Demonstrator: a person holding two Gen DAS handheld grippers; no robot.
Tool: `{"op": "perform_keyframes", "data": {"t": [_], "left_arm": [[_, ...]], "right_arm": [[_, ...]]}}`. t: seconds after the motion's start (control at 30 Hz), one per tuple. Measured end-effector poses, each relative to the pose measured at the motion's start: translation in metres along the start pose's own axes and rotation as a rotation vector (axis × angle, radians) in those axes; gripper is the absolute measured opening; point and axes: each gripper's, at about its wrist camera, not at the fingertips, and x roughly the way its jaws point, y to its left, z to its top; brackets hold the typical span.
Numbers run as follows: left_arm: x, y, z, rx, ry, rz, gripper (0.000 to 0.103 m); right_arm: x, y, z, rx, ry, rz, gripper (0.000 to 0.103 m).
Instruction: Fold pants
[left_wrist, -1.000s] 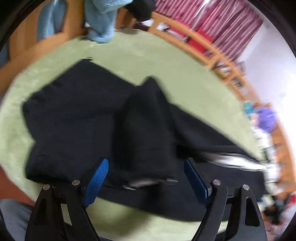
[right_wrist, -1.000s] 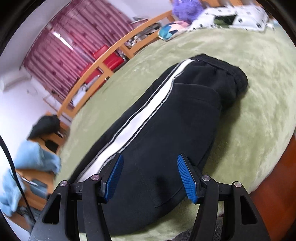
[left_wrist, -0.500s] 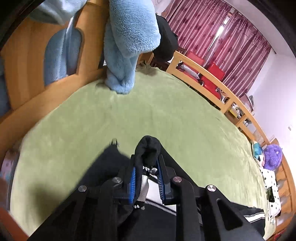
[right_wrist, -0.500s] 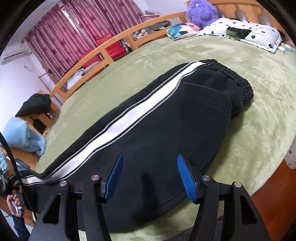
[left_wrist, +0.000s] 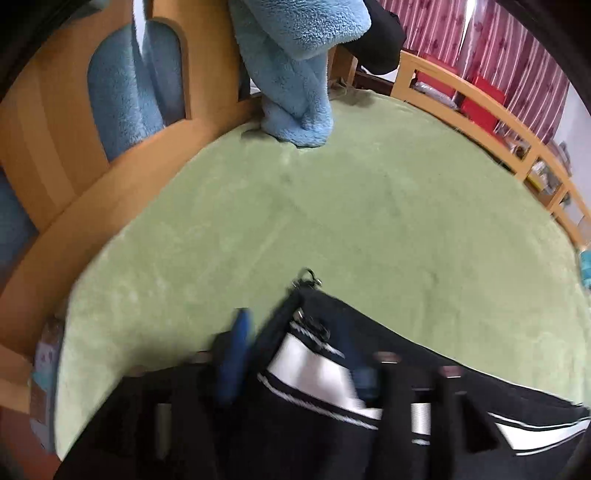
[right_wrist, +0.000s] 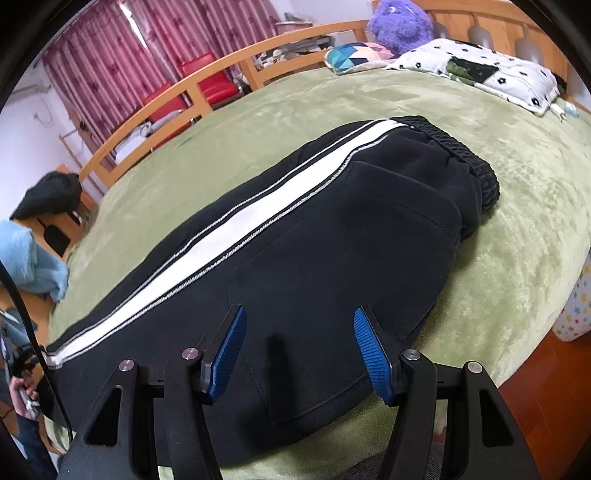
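Right wrist view: right tool (right_wrist: 297, 352) spread above black pants (right_wrist: 332, 236) on green bedspread (right_wrist: 517, 177), wooden rail (right_wrist: 192, 79) behind.

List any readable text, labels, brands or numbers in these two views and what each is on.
None readable.
Black pants: white side stripe only, no logo or tag shows.
Pillow: flower print, no lettering.
Cushion: coloured triangles, no lettering.
Items behind the bed rail: too small and blurred to read.
Left view near the pants' cuff: motion-blurred, nothing legible.
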Motion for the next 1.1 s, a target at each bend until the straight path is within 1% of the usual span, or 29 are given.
{"op": "perform_keyframes", "data": {"t": [0.07,0.13,0.2,0.23,0.27,0.33,0.37,0.43,0.5,0.57,0.6,0.63,0.67,0.73,0.77,0.8,0.87,0.9,0.93,0.97,1.03,1.07,1.1], "left_arm": [[-0.011,-0.001,-0.005,-0.007,-0.019,-0.032,0.069],[-0.025,-0.009,-0.016,0.019,-0.031,-0.053,0.069],[-0.033,-0.019,-0.025,0.035,-0.021,-0.076,0.069],[-0.036,-0.027,-0.032,0.041,-0.008,-0.108,0.069],[-0.035,-0.035,-0.033,0.048,0.006,-0.132,0.070],[-0.038,-0.056,-0.047,0.081,0.050,-0.179,0.070],[-0.040,-0.067,-0.054,0.093,0.068,-0.192,0.070],[-0.046,-0.081,-0.065,0.109,0.077,-0.215,0.070],[-0.051,-0.095,-0.076,0.138,0.089,-0.229,0.070],[-0.056,-0.106,-0.086,0.165,0.102,-0.228,0.070],[-0.058,-0.112,-0.090,0.175,0.109,-0.230,0.070],[-0.059,-0.117,-0.094,0.181,0.117,-0.234,0.070],[-0.060,-0.123,-0.097,0.185,0.123,-0.235,0.070],[-0.061,-0.131,-0.102,0.190,0.132,-0.227,0.070],[-0.061,-0.136,-0.104,0.193,0.133,-0.230,0.070],[-0.062,-0.141,-0.106,0.198,0.136,-0.236,0.070],[-0.062,-0.150,-0.110,0.211,0.146,-0.234,0.070],[-0.061,-0.155,-0.111,0.218,0.150,-0.232,0.070],[-0.061,-0.158,-0.112,0.225,0.153,-0.234,0.070],[-0.061,-0.161,-0.113,0.232,0.154,-0.236,0.070],[-0.061,-0.167,-0.115,0.238,0.157,-0.240,0.070],[-0.060,-0.169,-0.117,0.243,0.163,-0.247,0.070],[-0.059,-0.173,-0.119,0.256,0.174,-0.255,0.070]], "right_arm": [[-0.001,-0.003,0.000,0.006,-0.002,0.017,0.061],[-0.004,-0.010,0.002,0.039,-0.014,0.027,0.061],[-0.009,-0.017,0.005,0.089,-0.037,0.034,0.061],[-0.011,-0.018,0.007,0.094,-0.049,0.039,0.061],[-0.013,-0.015,0.012,0.068,-0.059,0.038,0.061],[-0.013,-0.007,0.020,-0.004,-0.069,-0.004,0.061],[-0.014,-0.003,0.025,-0.054,-0.079,-0.053,0.061],[-0.017,-0.003,0.031,-0.097,-0.103,-0.111,0.061],[-0.023,-0.021,0.040,-0.081,-0.118,-0.161,0.064],[-0.027,-0.048,0.050,-0.008,-0.112,-0.198,0.065],[-0.028,-0.069,0.055,0.055,-0.114,-0.192,0.069],[-0.027,-0.084,0.059,0.113,-0.112,-0.176,0.070],[-0.022,-0.106,0.064,0.194,-0.094,-0.137,0.070],[-0.005,-0.134,0.072,0.297,-0.036,-0.081,0.070],[0.007,-0.147,0.075,0.345,-0.011,-0.073,0.070],[0.015,-0.153,0.076,0.374,-0.002,-0.061,0.070],[0.038,-0.163,0.079,0.427,0.029,0.014,0.071],[0.049,-0.166,0.082,0.453,0.049,0.053,0.075],[0.059,-0.169,0.084,0.485,0.059,0.079,0.077],[0.066,-0.171,0.085,0.520,0.045,0.098,0.078],[0.070,-0.171,0.089,0.536,-0.018,0.087,0.067],[0.066,-0.167,0.093,0.506,-0.069,0.058,0.054],[0.059,-0.162,0.096,0.463,-0.107,0.046,0.047]]}}
